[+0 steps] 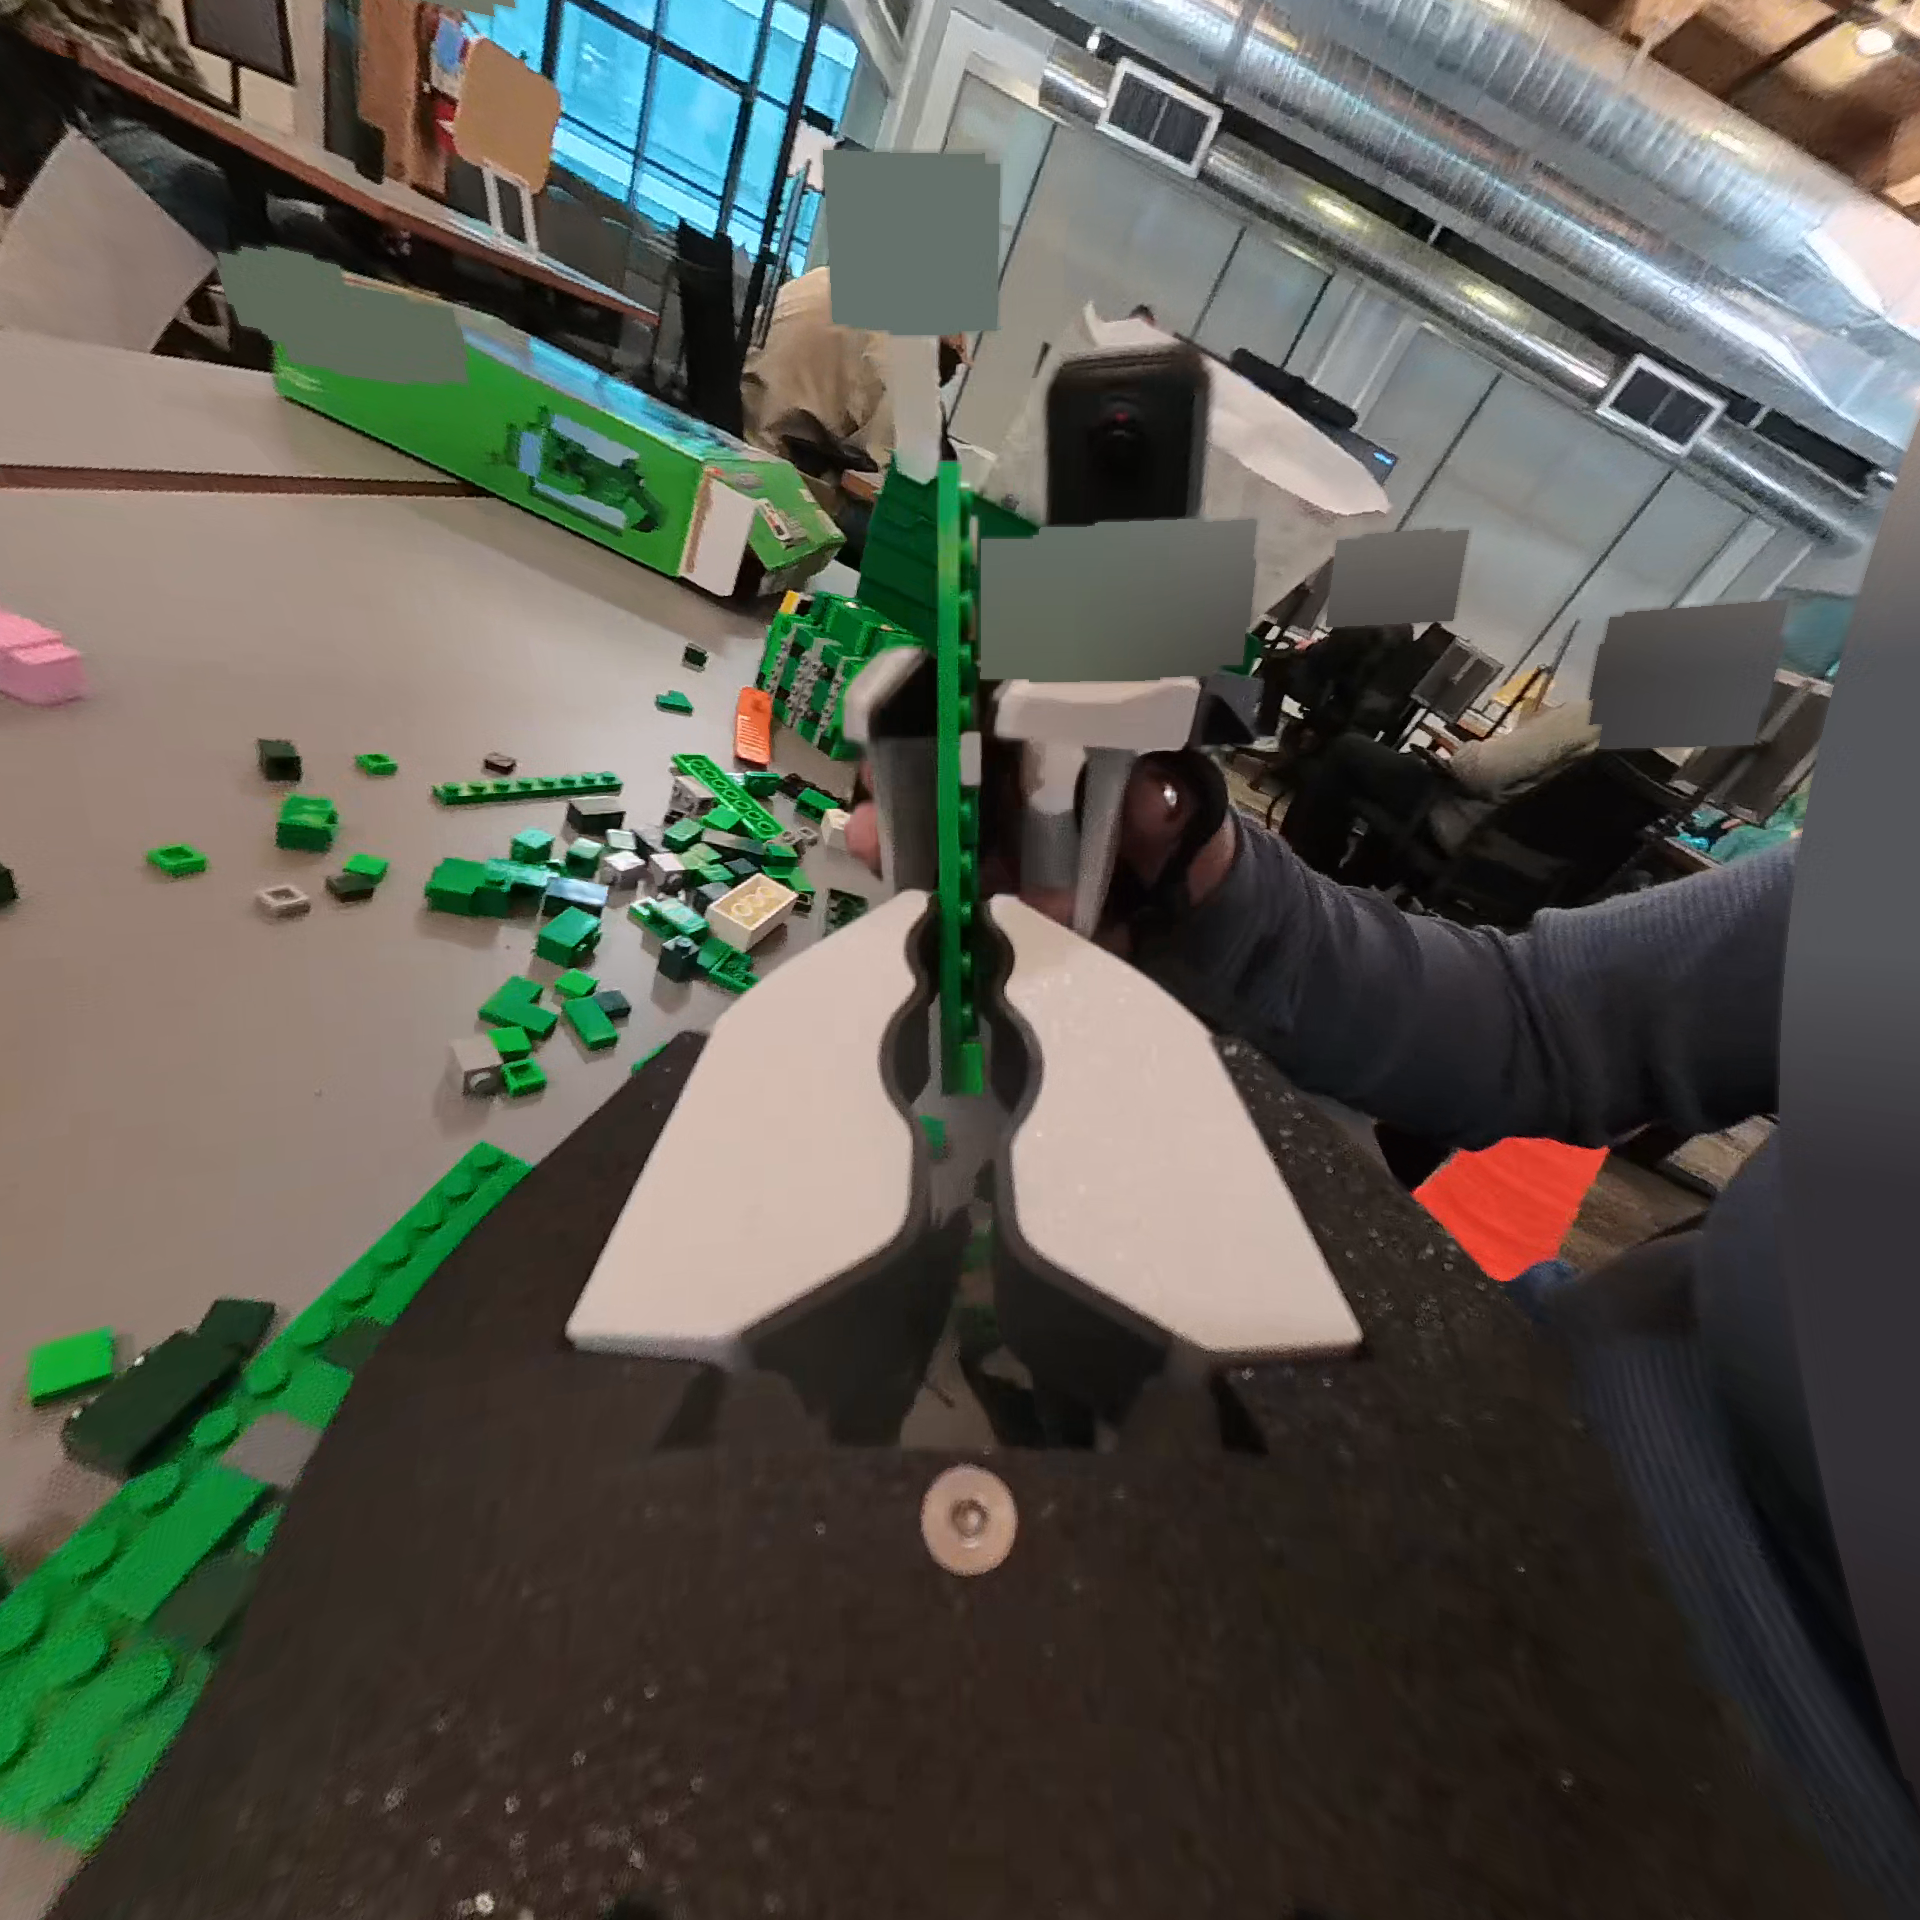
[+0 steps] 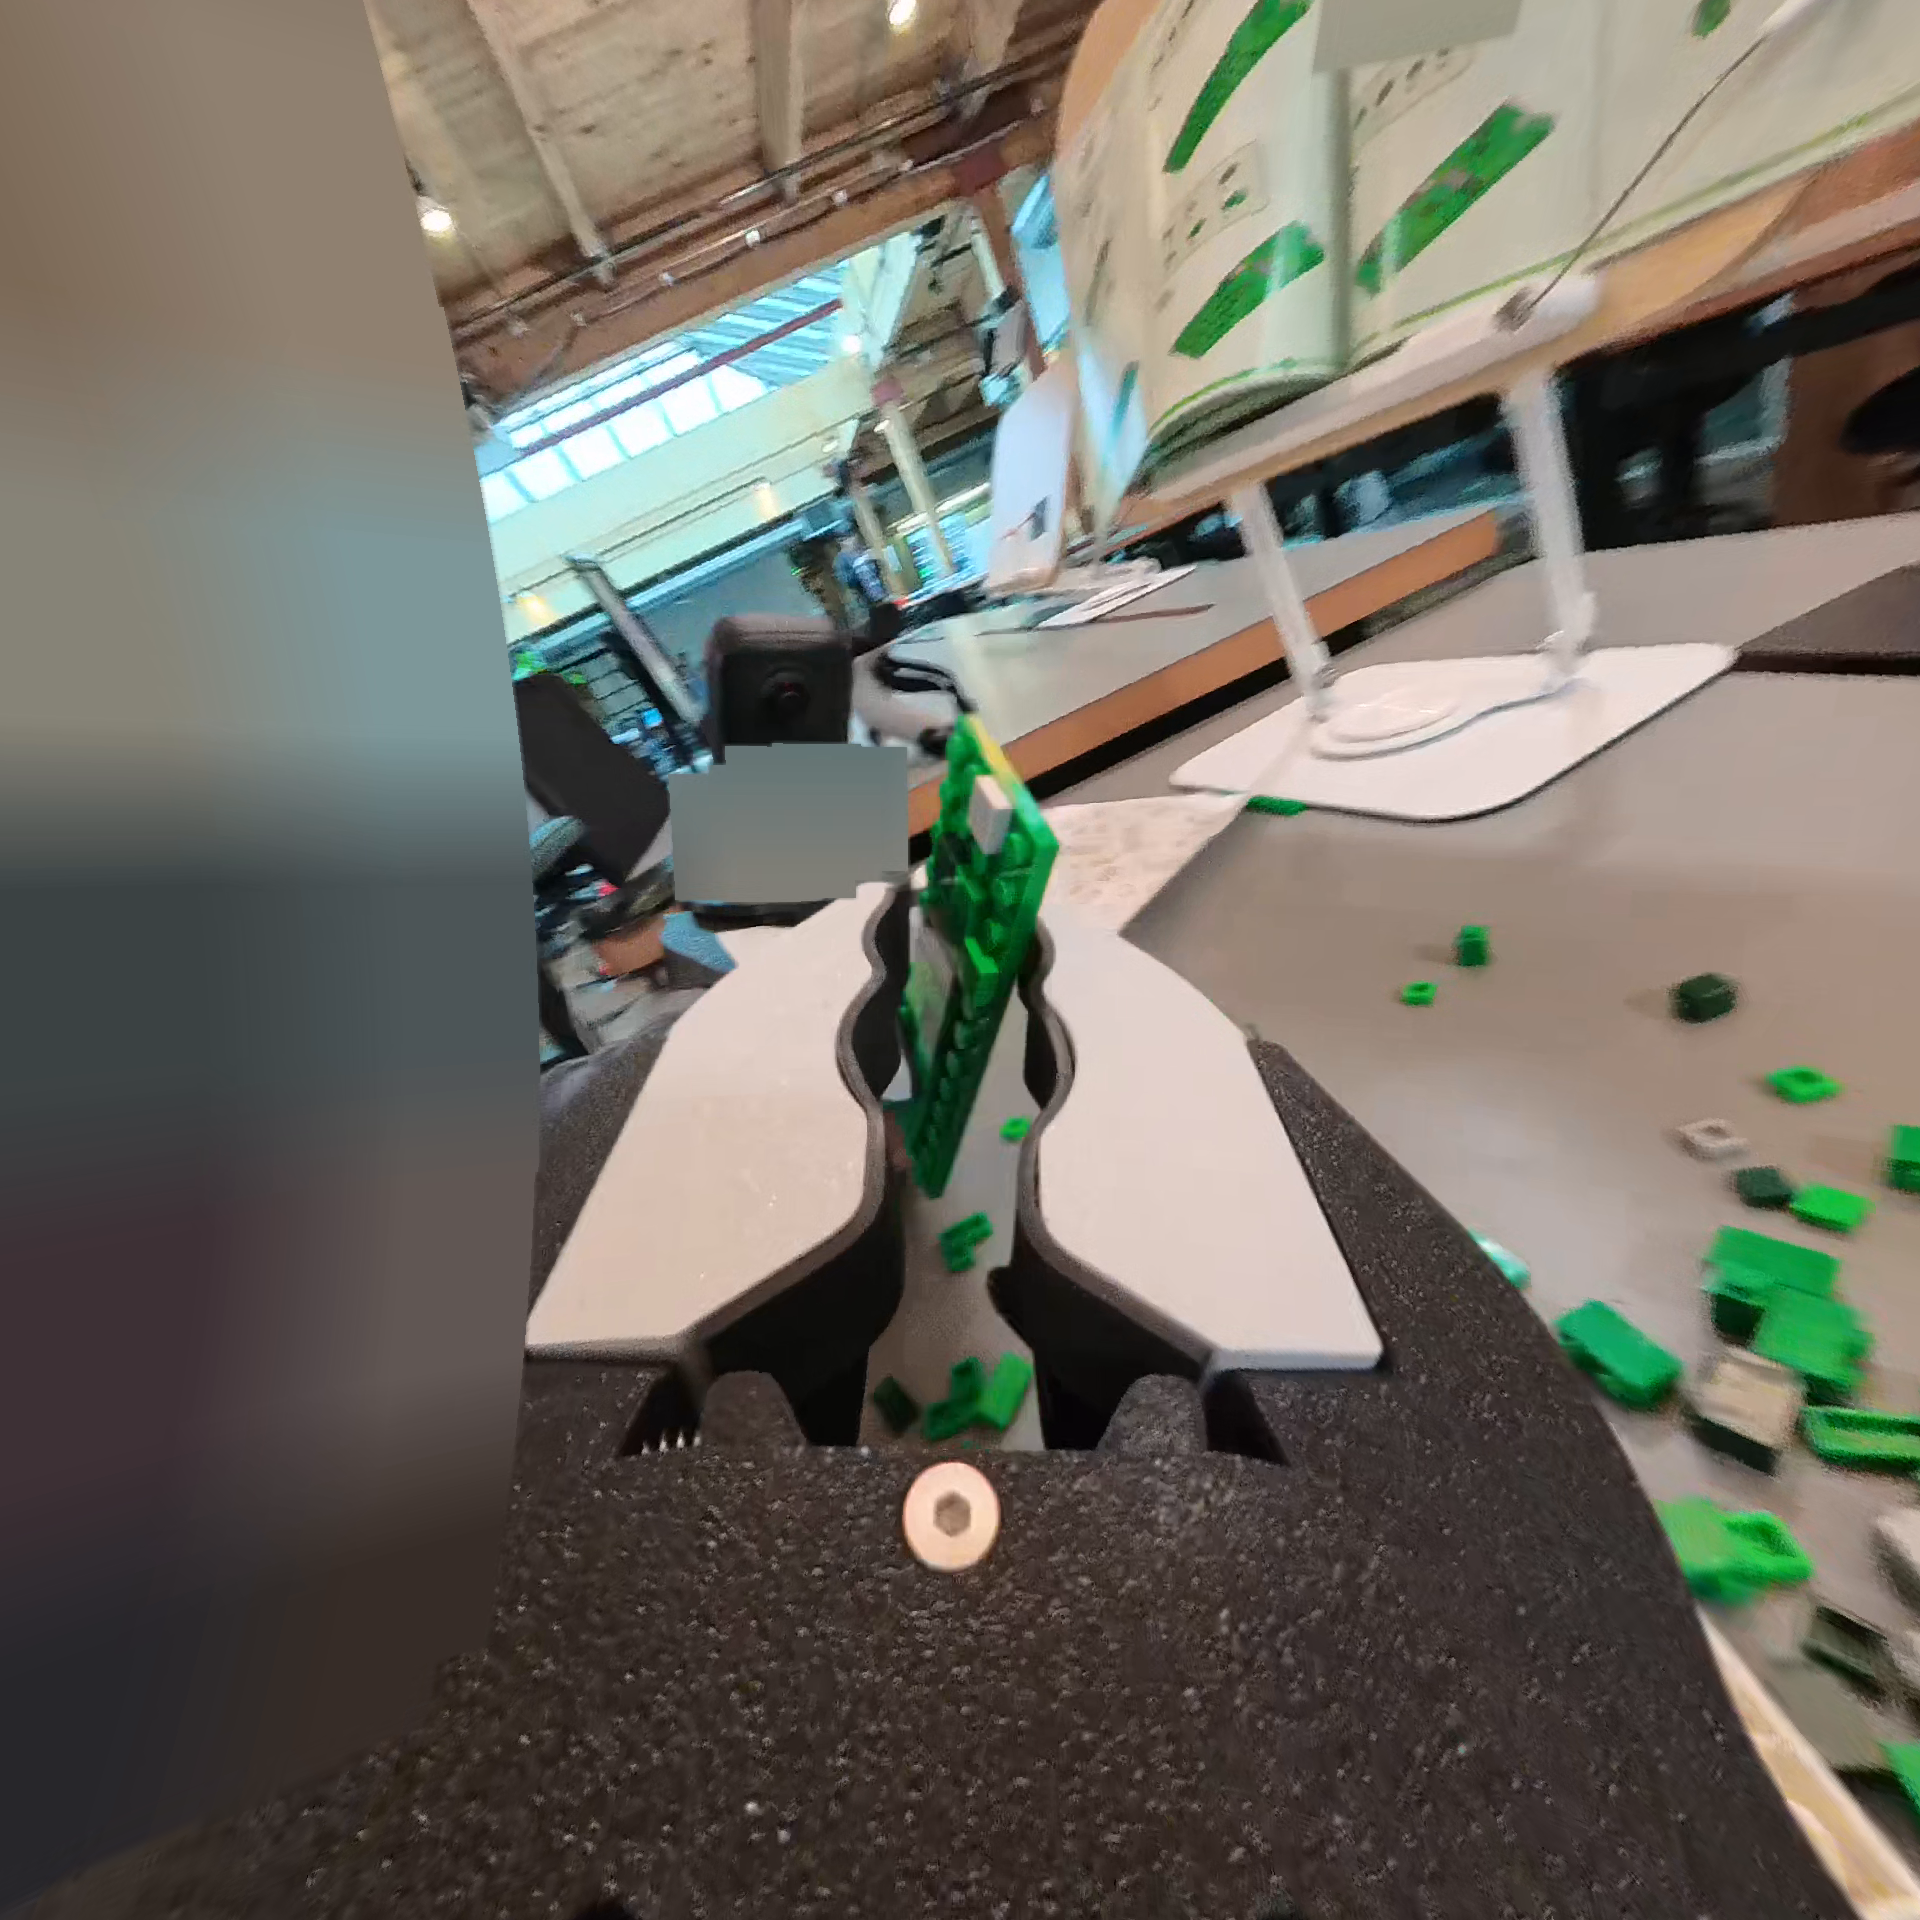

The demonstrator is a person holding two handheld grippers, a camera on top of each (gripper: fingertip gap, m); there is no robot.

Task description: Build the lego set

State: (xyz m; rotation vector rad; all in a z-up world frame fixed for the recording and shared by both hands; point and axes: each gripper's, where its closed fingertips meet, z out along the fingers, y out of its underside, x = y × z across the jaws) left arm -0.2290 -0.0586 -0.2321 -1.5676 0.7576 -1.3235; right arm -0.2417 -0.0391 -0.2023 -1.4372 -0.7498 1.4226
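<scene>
A long green lego plate is held up off the table, edge-on in the left wrist view. My left gripper is shut on its near end. My right gripper faces me from the far side and clamps the same plate higher up. In the right wrist view the plate stands tilted between the fingers of my right gripper. It carries studs, small green bricks and a grey tile. The left gripper's camera body shows behind it.
Loose green, grey and white bricks are scattered on the grey table. A green set box, a partial green build, an orange separator and a pink piece lie around. An instruction book rests on a white stand. The grippers are tip to tip, or close to it. Both grippers' tips are roughly 25 cm from the pink piece.
</scene>
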